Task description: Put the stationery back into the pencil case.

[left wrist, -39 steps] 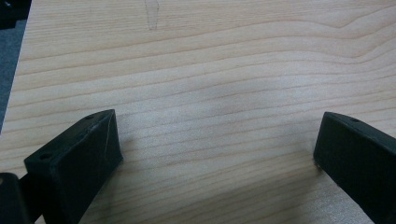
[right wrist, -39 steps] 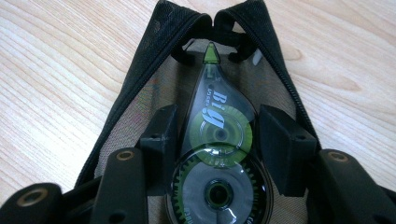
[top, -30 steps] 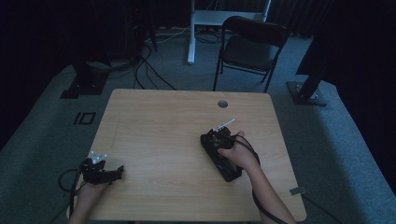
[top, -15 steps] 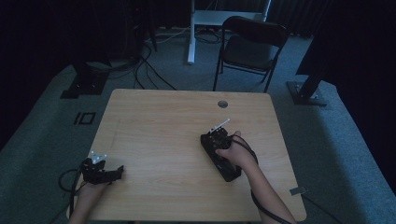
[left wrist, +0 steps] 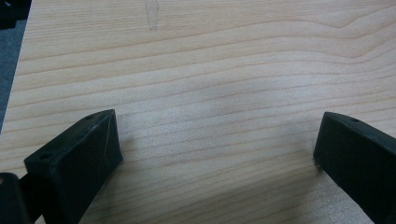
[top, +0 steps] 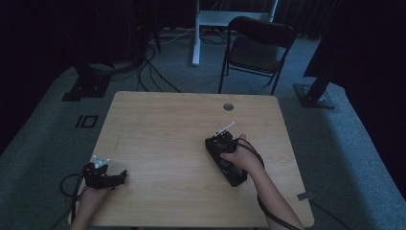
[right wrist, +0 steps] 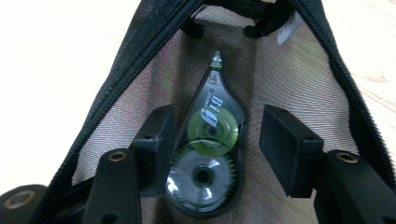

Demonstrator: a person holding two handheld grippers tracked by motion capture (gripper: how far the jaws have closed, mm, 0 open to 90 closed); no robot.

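Inside the open black pouch [right wrist: 299,79], on its mesh lining, we see the correction tape [right wrist: 205,154] lying between the right gripper [right wrist: 212,144] jaws, which have just been opening: left jaw touching it, right jaw apart. Well left of the pouch [top: 225,160] on the counter [top: 163,129], left gripper [left wrist: 215,144] jaws wide, nothing between.

The high view is dimly lit, the room around the table [top: 158,124] being lost in darkness. The wood is overexposed beside the right gripper [right wrist: 212,135], and soft shadows are cast between the left gripper [left wrist: 212,140] jaws.
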